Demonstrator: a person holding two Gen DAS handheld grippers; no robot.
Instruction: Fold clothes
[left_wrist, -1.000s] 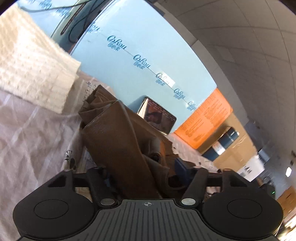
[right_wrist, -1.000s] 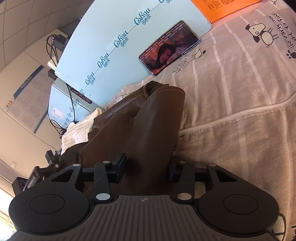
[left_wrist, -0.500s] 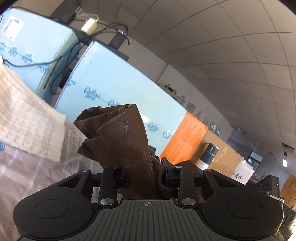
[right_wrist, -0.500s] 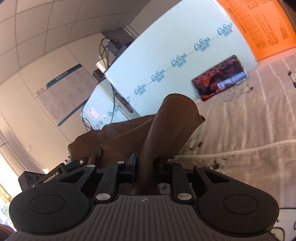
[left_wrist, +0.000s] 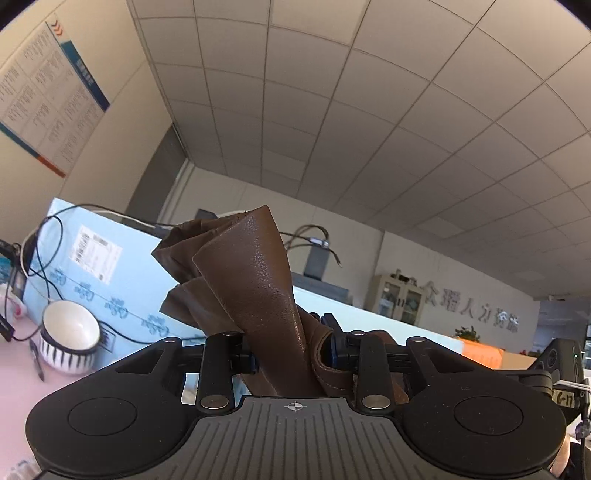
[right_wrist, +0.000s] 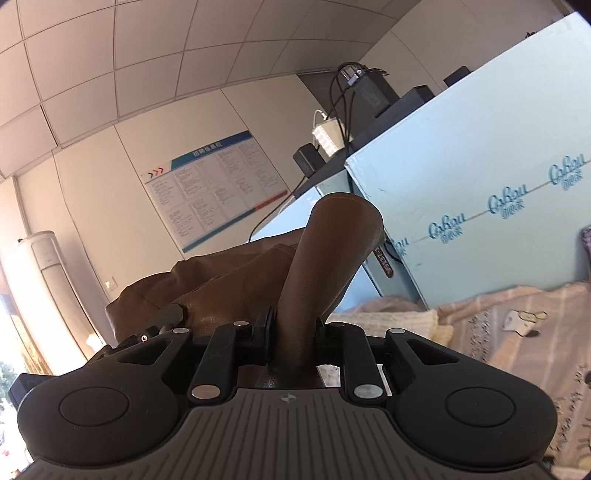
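Aloft: brown garment pinched at two points

Leftward, the left gripper clamps a fold of the brown leather-like garment, which stands upward from the jaws toward the ceiling, above a striped bowl. Rightward, the right gripper is clenched on another upright fold of it, beside the blue boxes.

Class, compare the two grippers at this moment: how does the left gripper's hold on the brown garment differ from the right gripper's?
1. The left gripper clamps a bunched, crumpled wad of the brown garment, several folds fanning out above it; the right gripper clamps one smooth, rounded fold.
2. The left gripper's fingers stand wider apart around thick cloth; the right gripper's fingers sit closer together.

Shared: both are shut on the same brown, leather-like garment, which sticks up past the fingers.
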